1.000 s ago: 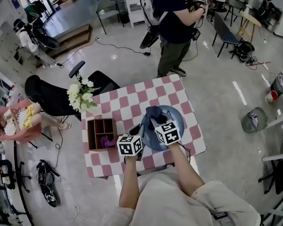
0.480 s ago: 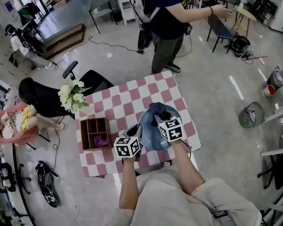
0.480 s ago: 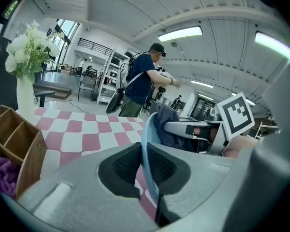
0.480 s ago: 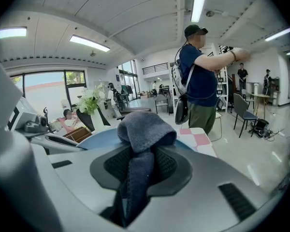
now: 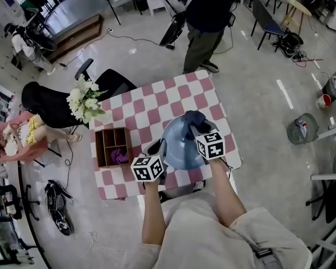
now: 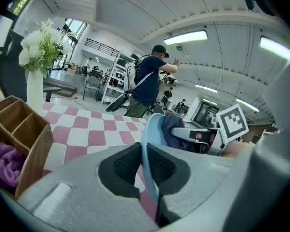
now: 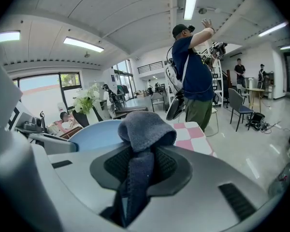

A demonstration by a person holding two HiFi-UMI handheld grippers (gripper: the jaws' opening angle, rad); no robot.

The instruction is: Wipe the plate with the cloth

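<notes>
The left gripper (image 6: 144, 164) had its jaws pressed onto the rim of the pale blue plate (image 6: 151, 128). The rim ran edge-on through the narrow gap between the two dark pads. From the jaws the plate rose forward and slightly right, seen as a thin curved edge with its faces turned to either side. In the head view it showed as a round disc above the checked table (image 5: 157, 114), between the two grippers and tilted, not lying flat.

The right gripper (image 7: 141, 167) had its jaws closed on the dark blue-grey cloth (image 7: 145, 127). The cloth's long axis ran along the jaws. A narrow band of it came back between the pads toward the camera. Past the fingertips it bunched into a folded hump that drooped over them. Just beyond and to the left of these jaws lay the plate's broad blue face, with the hump against or right by its upper part; I couldn't tell whether they touched.

Left of the left jaws and nearer the camera stood a wooden box (image 6: 24, 139) with compartments, and a purple cloth (image 6: 5, 161) lay in one of them. Farther off on that side stood white flowers (image 6: 41, 40) in a pale vase. Well ahead of both grippers, past the far table edge, a person (image 7: 193, 81) stood with an arm raised.
</notes>
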